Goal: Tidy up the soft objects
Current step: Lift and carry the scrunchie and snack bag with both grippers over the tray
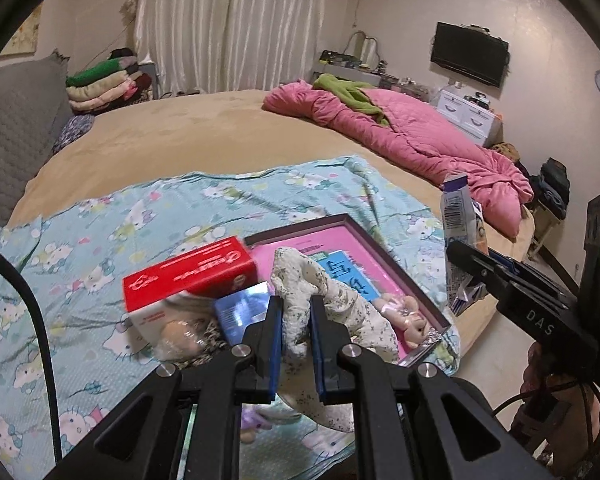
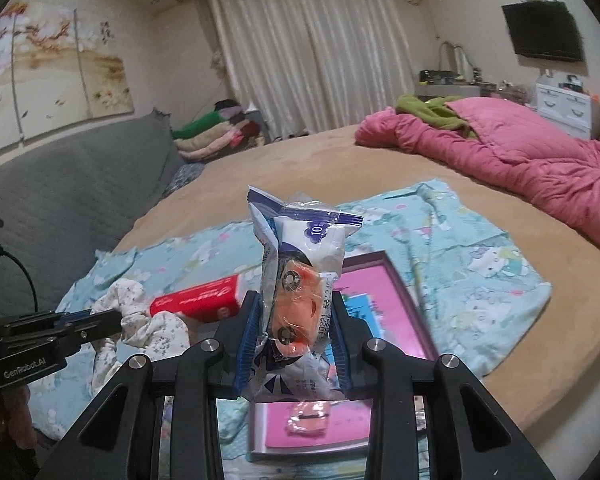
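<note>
Left gripper (image 1: 295, 316): jaws pinched tight on floral cloth (image 1: 340, 304), blue pads pressing both sides of a bunched fold; rest of cloth draped down and to the right, lifted off the sheet (image 1: 80, 240). Same grip seen side-on from right wrist view, cloth (image 2: 140, 320) hanging from the fingertips at left.

Right gripper (image 2: 296, 312): jaws narrowly apart, clamped on a plastic pack (image 2: 300, 264) held upright; white-and-blue wrapper, orange item inside showing through. Pack (image 1: 458, 224) also visible at right edge of left wrist view, raised above the bed (image 1: 180, 128) edge.

Below and just beyond grippers: red box (image 1: 192, 272) lying on the sheet, left of the tray (image 1: 380, 240). Blue shiny packet (image 1: 240, 308) touching the box, just left of left jaws. Clear-wrapped item under the box, contents unclear. Tray with dark rim and pink floor, on the sheet; small pale soft toy (image 1: 408, 312) lying in its near corner. Small wrapped peach item (image 2: 308, 420) on the pink floor in right wrist view.

Further: tan bed, pink quilt (image 1: 420, 136) bunched at right with green cloth (image 1: 348, 92) on it. Grey sofa (image 2: 60, 184) at left, folded pile (image 1: 104, 84) past it. Curtain (image 1: 228, 24), TV (image 1: 470, 54) on far wall.
</note>
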Motion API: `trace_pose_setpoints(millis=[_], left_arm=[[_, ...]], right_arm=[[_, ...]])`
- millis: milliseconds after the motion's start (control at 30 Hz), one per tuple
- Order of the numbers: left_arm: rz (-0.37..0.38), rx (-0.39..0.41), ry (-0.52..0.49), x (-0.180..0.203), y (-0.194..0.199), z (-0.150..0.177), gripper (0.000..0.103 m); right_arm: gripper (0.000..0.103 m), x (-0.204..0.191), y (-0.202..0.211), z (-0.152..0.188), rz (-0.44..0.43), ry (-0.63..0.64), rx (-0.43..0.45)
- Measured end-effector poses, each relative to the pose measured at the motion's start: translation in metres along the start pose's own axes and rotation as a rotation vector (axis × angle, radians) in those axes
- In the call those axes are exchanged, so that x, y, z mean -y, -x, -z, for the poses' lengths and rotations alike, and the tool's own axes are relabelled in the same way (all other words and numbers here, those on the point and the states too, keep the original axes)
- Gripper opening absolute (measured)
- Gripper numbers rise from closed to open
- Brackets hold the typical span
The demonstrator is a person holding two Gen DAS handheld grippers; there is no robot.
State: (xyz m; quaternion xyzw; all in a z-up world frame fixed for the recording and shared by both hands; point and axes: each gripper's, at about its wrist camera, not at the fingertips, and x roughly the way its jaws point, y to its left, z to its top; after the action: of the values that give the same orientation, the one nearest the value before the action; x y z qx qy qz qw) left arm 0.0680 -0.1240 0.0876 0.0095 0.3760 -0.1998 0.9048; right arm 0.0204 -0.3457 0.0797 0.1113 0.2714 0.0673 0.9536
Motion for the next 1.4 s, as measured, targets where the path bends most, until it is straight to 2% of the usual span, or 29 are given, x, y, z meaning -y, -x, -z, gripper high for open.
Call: trace_pose_setpoints(millis=[233,533,1400], left_arm=[[0.016,-0.019,-0.043,0.027,-0.02,-0.003,0.013],[0.007,-0.081,-0.072,0.045,-0.058,0.005,0.013],[-0.002,-0.217,-0.043,0.032,-0.133,0.031,0.013]], right_arm=[[0.034,0.009,0.004,0.003,0.012,-0.018,0.009],[0.034,0.013,-0.012,0.016,0.017,-0.021,-0.028],[0.034,0.034,-0.07,0.054,0.034,-0.05,-0.189]])
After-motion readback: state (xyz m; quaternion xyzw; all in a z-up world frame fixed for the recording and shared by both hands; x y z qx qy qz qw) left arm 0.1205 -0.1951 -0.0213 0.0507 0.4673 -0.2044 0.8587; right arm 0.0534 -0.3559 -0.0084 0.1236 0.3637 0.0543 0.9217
